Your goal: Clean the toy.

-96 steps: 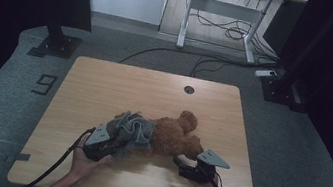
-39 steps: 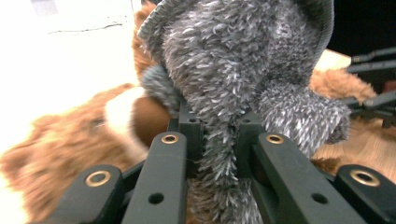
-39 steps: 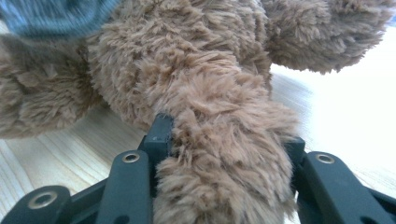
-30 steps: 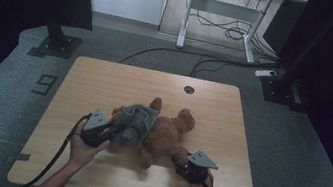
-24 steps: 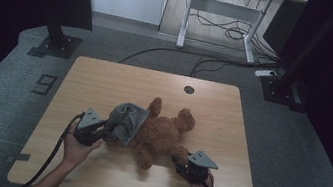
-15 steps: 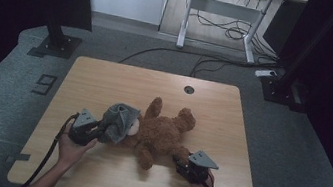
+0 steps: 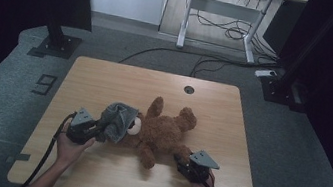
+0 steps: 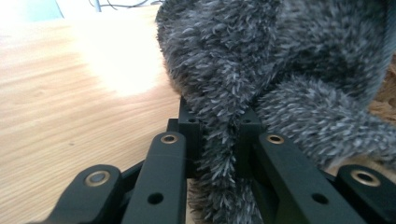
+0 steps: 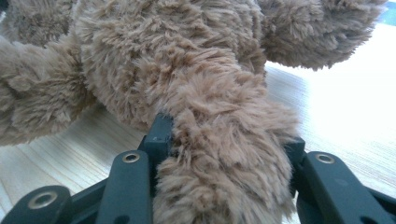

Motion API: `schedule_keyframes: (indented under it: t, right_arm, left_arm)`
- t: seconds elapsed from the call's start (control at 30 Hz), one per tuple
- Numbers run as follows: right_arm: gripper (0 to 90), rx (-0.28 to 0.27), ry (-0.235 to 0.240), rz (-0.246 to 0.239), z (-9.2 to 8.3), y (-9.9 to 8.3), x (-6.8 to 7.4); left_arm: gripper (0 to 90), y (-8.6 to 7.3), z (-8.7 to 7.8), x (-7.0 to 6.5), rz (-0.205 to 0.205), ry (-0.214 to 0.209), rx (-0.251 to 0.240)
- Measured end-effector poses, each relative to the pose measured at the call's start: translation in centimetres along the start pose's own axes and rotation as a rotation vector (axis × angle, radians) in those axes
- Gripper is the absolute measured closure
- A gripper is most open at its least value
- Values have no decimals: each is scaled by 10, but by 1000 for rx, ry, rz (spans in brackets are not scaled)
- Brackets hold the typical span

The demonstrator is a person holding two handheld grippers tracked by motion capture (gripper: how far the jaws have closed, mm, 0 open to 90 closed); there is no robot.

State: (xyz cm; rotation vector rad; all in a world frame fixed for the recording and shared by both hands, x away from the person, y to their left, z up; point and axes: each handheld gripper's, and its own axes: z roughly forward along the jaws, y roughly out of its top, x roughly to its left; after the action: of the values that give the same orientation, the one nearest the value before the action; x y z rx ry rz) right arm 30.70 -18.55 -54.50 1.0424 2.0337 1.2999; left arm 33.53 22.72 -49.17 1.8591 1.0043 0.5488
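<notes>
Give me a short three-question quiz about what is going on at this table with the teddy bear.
1. What does the left gripper clamp?
2. True or false: the right gripper grips a leg of the teddy bear.
3. Where does the grey cloth sit? A) over the bear's head end B) flat on the table, apart from the bear C) on the floor

Key:
1. A fold of the grey cloth.
2. True: brown fur fills the gap between its jaws.
3. A

Black left gripper (image 7: pixel 98 131) and right gripper (image 7: pixel 183 163) carry grey three-cornered plates, trailing black cables, brass-ringed screws on fingers (image 8: pixel 173 154)
</notes>
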Motion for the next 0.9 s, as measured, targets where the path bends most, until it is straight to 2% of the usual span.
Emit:
schedule_keyframes:
  t: [0.13, 0.33, 0.53, 0.7, 0.8, 0.9]
  right_arm:
    - [530, 0, -5, 2, 0, 0, -1]
    - [530, -2, -8, 5, 0, 0, -2]
    - [531, 2, -19, 8, 1, 0, -1]
    - [531, 3, -20, 8, 0, 0, -1]
    - [531, 4, -19, 8, 0, -1, -2]
    - [531, 4, -17, 11, 1, -1, -2]
  left_arm:
    - [785, -4, -15, 9, 3, 25, 6]
    - [784, -25, -38, 21, 8, 71, 56]
    - [776, -43, -57, 35, -32, 109, 94]
    - [767, -55, -70, 44, -71, 118, 128]
    - [745, -63, -73, 43, -73, 121, 165]
    - [674, -68, -67, 41, -67, 120, 189]
